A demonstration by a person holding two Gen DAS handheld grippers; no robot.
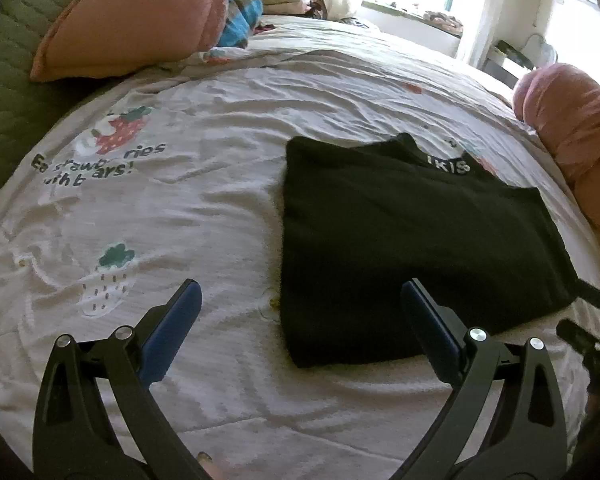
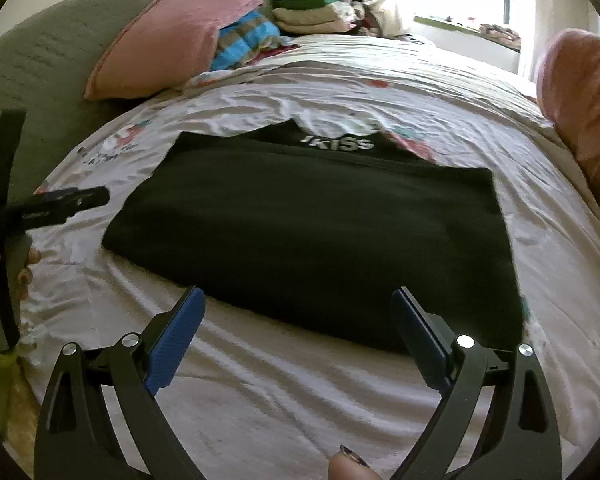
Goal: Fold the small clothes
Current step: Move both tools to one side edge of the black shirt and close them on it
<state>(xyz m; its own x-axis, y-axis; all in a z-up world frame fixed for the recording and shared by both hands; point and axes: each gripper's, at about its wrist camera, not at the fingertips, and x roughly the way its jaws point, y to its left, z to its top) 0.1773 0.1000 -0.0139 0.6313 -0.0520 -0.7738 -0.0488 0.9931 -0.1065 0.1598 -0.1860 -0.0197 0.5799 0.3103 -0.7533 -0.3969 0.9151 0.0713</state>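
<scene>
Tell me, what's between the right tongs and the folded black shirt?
Only wrinkled white bedsheet, seen in the right wrist view, between the open right tongs and the black shirt.

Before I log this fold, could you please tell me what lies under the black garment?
The black garment lies on the white printed bedsheet; whatever is directly beneath it is covered.

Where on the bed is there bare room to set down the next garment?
Bare sheet lies left of the folded black garment, out to the strawberry print, and along the near edge by both open claws. The head end is crowded: pink pillow, plaid cloth, stacked clothes.
</scene>
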